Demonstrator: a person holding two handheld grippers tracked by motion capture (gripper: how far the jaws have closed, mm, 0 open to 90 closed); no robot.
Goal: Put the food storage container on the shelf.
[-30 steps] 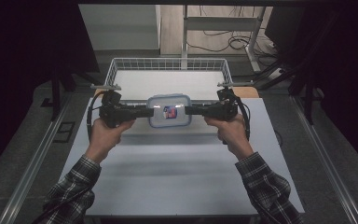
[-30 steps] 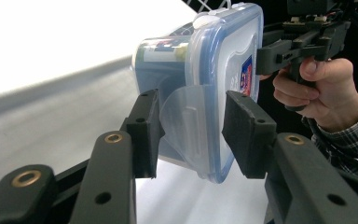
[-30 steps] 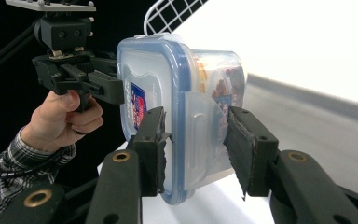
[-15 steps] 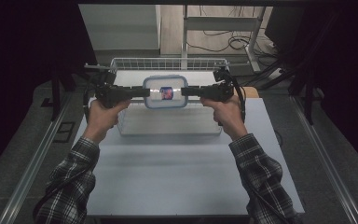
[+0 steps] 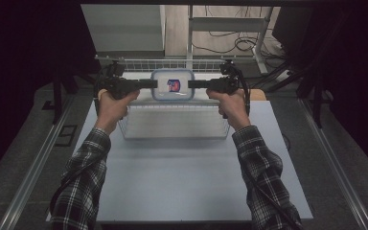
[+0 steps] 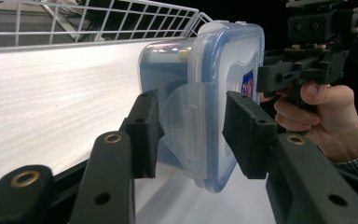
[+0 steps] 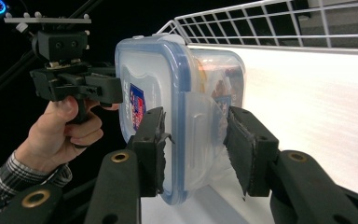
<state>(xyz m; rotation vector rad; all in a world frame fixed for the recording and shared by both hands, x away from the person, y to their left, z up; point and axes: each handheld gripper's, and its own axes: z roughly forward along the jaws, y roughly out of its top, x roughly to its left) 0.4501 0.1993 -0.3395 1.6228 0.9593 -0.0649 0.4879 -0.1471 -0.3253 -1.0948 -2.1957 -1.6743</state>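
Observation:
A clear plastic box with a blue-rimmed snap lid and a red and blue sticker (image 5: 173, 85) hangs lid up over the far part of a white wire basket (image 5: 172, 129). My left gripper (image 5: 146, 84) is shut on the box's left end and my right gripper (image 5: 195, 85) on its right end. In the left gripper view the jaws (image 6: 193, 135) clamp the box (image 6: 214, 70) at a side latch, one pad on the lid and one under the base. The right gripper view has its jaws (image 7: 198, 149) pressing the box (image 7: 154, 79) the same way.
The basket stands at the far middle of a pale table (image 5: 182, 187); its wire rim (image 6: 98, 14) (image 7: 284, 23) rises just behind the box. Dark stands and cables flank the table. A hand with a plaid sleeve holds each gripper.
Both hands have carried the box away from the person, from near the basket's front edge to above its far part, and a little higher. The grips have not changed.

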